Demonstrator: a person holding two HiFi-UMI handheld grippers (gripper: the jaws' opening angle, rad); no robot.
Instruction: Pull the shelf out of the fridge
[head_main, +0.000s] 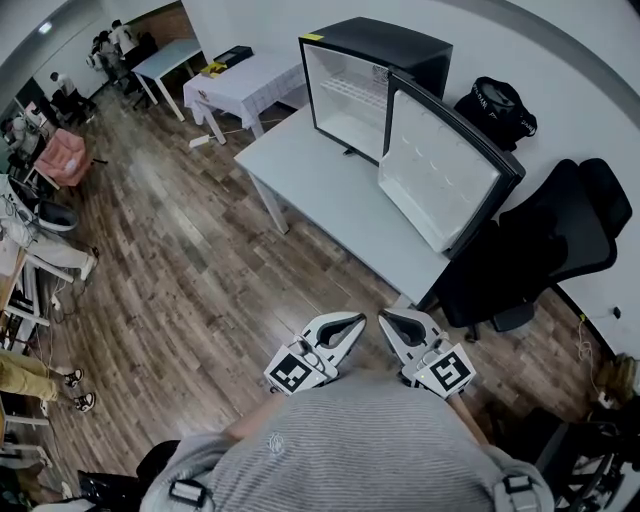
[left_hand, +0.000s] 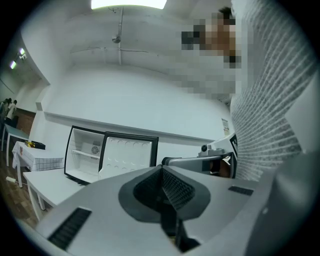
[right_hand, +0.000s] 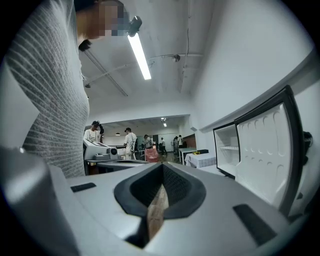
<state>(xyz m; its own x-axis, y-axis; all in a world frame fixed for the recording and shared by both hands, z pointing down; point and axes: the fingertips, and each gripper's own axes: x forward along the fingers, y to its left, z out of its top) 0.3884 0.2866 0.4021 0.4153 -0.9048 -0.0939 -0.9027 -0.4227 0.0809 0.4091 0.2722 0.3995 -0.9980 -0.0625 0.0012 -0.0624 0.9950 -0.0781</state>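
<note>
**Approach not begun: both grippers closed and empty**

The left gripper (head_main: 345, 328) and right gripper (head_main: 400, 325) hang level in front of the person's chest. Each has its jaws together with nothing between them. The fridge (head_main: 365, 75) stands on the table (head_main: 320, 190), well away from both grippers, with its door (head_main: 440, 170) swung wide. The shelf (head_main: 350, 92) sits inside, across the upper part of the cavity. The reaching step seems still to come. The next move calls for stepping closer, parting one gripper's jaws, closing them on the shelf's front edge, and then pulling straight out past the door.
</note>
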